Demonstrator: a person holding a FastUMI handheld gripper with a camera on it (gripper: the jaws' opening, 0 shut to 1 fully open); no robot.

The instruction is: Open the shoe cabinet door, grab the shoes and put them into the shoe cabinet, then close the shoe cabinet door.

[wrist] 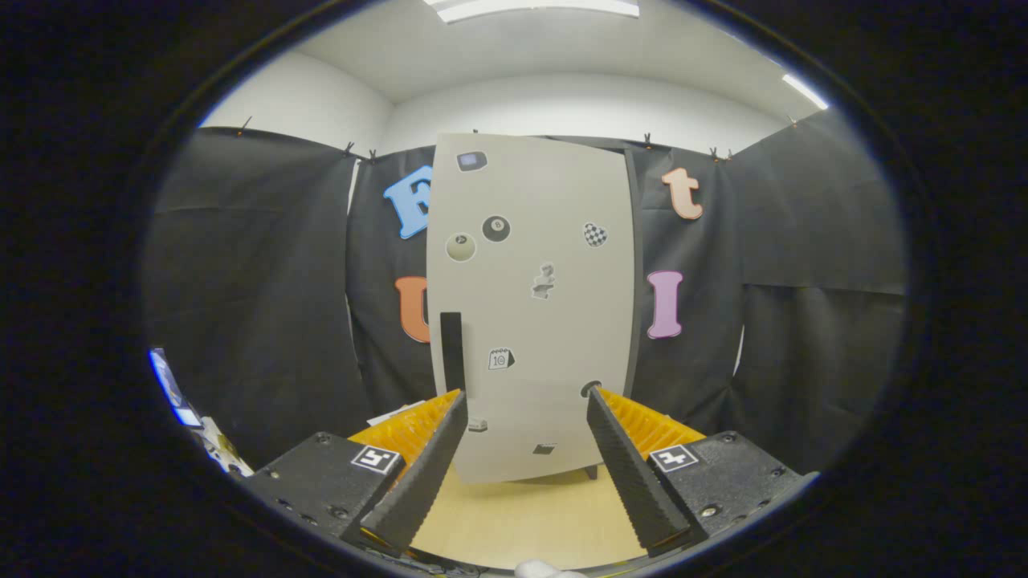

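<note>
The gripper (pixel 526 391) is pointing level at the shoe cabinet door (pixel 534 265), its two fingers (pixel 430 457) spreading wide apart and gripping nothing. Both fingertips are lying short of the door's lower half, the left tip just below the door's handle (pixel 451 349).

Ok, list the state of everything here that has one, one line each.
Shoe cabinet door: closed, upright.
Door handle: untouched, beyond the gripper.
Gripper: open, holding nothing, aimed at the door.
Ceiling light: on.
</note>
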